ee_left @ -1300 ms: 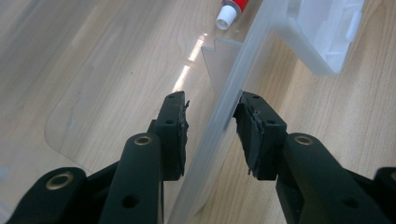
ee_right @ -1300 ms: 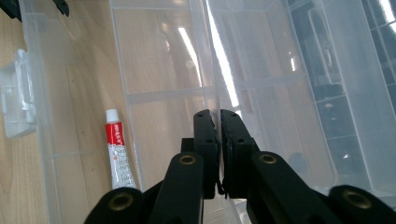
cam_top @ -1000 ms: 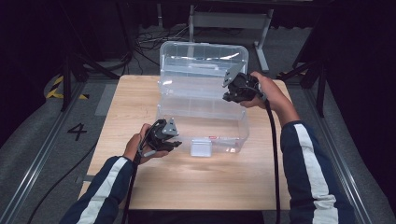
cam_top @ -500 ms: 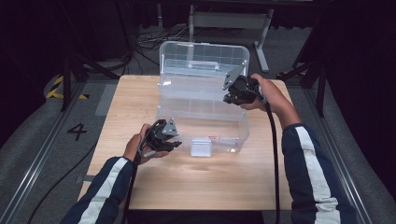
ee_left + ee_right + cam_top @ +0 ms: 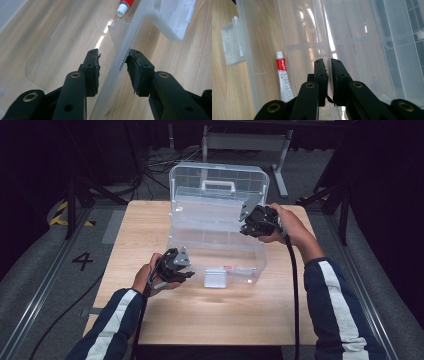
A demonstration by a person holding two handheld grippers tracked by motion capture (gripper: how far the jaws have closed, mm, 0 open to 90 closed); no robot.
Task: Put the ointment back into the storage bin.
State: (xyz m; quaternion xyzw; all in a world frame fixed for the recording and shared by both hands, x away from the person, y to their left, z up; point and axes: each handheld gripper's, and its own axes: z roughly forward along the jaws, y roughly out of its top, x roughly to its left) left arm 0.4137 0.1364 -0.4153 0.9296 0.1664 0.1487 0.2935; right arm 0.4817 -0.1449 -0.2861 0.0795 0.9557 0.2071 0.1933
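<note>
Clear plastic box (image 5: 215,245) mid-desk (image 5: 210,320), lid (image 5: 220,182) up at the far side, red-and-white tube (image 5: 283,77) lying inside near the front wall, white latch (image 5: 215,278) hanging on the front. Left hand-held gripper (image 5: 112,67) straddling the front wall, jaws apart, not clamped. Right hand-held gripper (image 5: 328,75) over the box's right rim, jaws nearly closed on a thin clear wall edge.

Wooden table (image 5: 215,315), grey carpet floor (image 5: 45,270), dark room, metal stand (image 5: 245,140) behind
</note>
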